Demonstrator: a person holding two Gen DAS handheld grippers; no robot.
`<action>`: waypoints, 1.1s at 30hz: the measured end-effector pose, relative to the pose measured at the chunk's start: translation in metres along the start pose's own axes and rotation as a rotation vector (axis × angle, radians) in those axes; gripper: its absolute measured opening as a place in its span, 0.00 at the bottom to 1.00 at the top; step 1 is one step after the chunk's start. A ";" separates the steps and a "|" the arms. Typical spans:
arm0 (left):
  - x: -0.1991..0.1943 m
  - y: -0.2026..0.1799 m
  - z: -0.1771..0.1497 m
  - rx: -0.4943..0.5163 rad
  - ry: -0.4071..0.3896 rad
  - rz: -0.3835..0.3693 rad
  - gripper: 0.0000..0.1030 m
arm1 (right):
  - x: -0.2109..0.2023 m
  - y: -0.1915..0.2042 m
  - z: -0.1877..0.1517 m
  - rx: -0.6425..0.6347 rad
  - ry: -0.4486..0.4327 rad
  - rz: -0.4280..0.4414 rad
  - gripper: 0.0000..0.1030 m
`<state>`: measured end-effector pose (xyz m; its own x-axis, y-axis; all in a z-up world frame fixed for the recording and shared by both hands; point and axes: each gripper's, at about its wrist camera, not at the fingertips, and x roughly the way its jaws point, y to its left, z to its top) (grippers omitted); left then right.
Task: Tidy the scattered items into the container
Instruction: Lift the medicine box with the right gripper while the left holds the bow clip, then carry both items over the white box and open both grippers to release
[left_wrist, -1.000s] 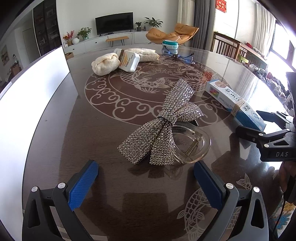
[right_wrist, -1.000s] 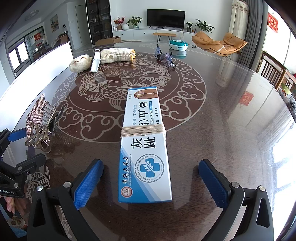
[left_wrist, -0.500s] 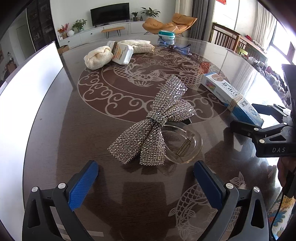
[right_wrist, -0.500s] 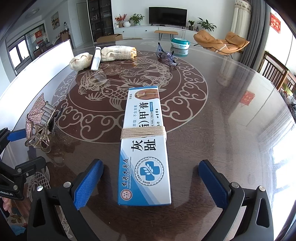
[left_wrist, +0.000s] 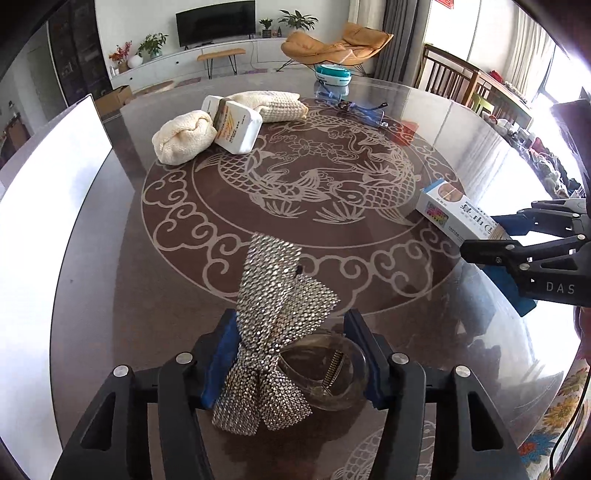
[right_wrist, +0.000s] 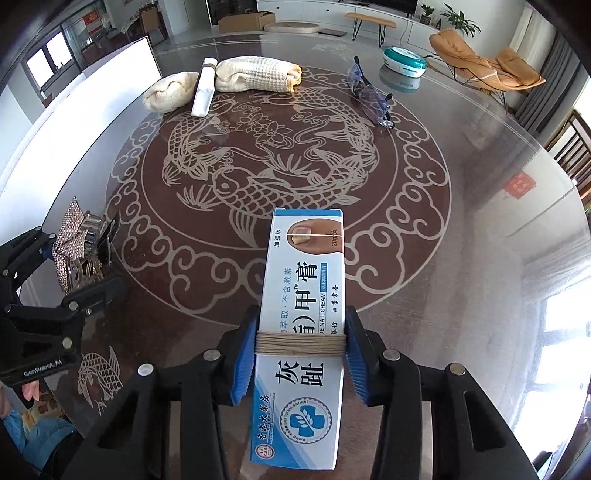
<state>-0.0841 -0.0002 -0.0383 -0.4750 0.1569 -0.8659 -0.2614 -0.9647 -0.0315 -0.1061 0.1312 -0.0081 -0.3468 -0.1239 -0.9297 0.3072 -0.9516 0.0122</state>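
Black tongs (left_wrist: 295, 354), blue pads (left_wrist: 221, 354)

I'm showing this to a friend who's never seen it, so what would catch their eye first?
Probably the glittering rhinestone bow clip, pinched between the closing left gripper near the table's front edge. Next, the blue-and-white cream box, gripped at its string band by the closing right gripper, over the carved fish pattern.

Rhinestone bow clip (left_wrist: 275, 332), banded cream box (right_wrist: 301, 332)
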 end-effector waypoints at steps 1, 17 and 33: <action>-0.004 0.003 0.000 -0.004 -0.008 -0.006 0.50 | -0.007 -0.003 0.000 0.010 -0.013 0.006 0.43; -0.132 0.085 0.007 -0.057 -0.207 -0.054 0.47 | -0.088 0.064 0.057 -0.037 -0.155 0.113 0.43; -0.144 0.352 0.012 -0.383 -0.132 0.179 0.47 | -0.050 0.349 0.227 -0.240 -0.266 0.436 0.43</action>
<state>-0.1177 -0.3594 0.0817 -0.5939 -0.0184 -0.8043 0.1536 -0.9839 -0.0909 -0.1828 -0.2582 0.1259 -0.3442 -0.5876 -0.7322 0.6542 -0.7095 0.2619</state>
